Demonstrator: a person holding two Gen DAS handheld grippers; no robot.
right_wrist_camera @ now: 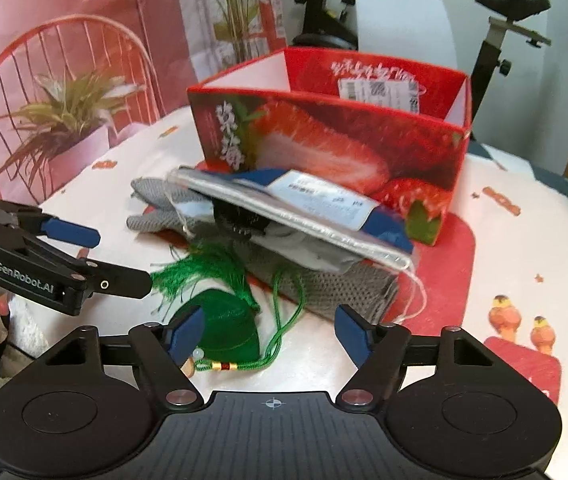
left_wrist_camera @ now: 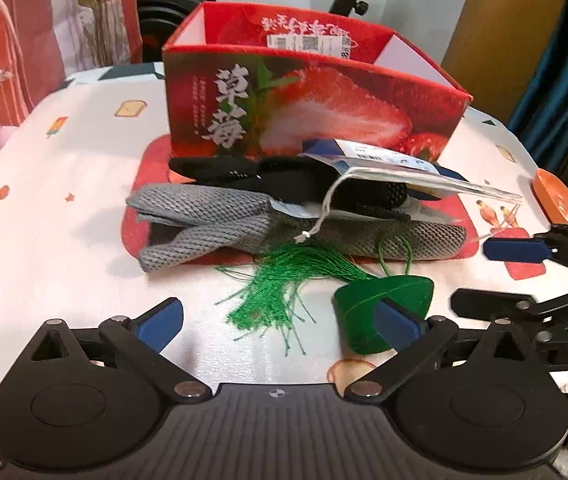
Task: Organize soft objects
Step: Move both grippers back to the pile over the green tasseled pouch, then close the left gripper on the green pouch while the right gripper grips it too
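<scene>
Charm: I see a green cone-shaped charm (left_wrist_camera: 368,312) with a loose green tassel (left_wrist_camera: 280,280) and a thin cord loop with small beads (right_wrist_camera: 220,366); it lies on the worktop (left_wrist_camera: 64,240), just in front of the gloves.
Gloves: a grey knit pair (left_wrist_camera: 204,220) lies flat with a black pair (left_wrist_camera: 284,176) on top, both partly on a red mat (left_wrist_camera: 148,168); a card tag (left_wrist_camera: 396,168) on white string rests over them.
Box: a red strawberry box (left_wrist_camera: 304,112), open at the top, stands right behind the gloves.
Left fingers: my left gripper (left_wrist_camera: 280,320) is spread wide, holding nothing; its right blue finger (left_wrist_camera: 398,326) overlaps the charm in view, contact unclear.
Right fingers: my right gripper (right_wrist_camera: 270,332) stands apart, gripping nothing; the charm sits by its left finger (right_wrist_camera: 186,334).
Worktop: white cloth with small cartoon prints.
</scene>
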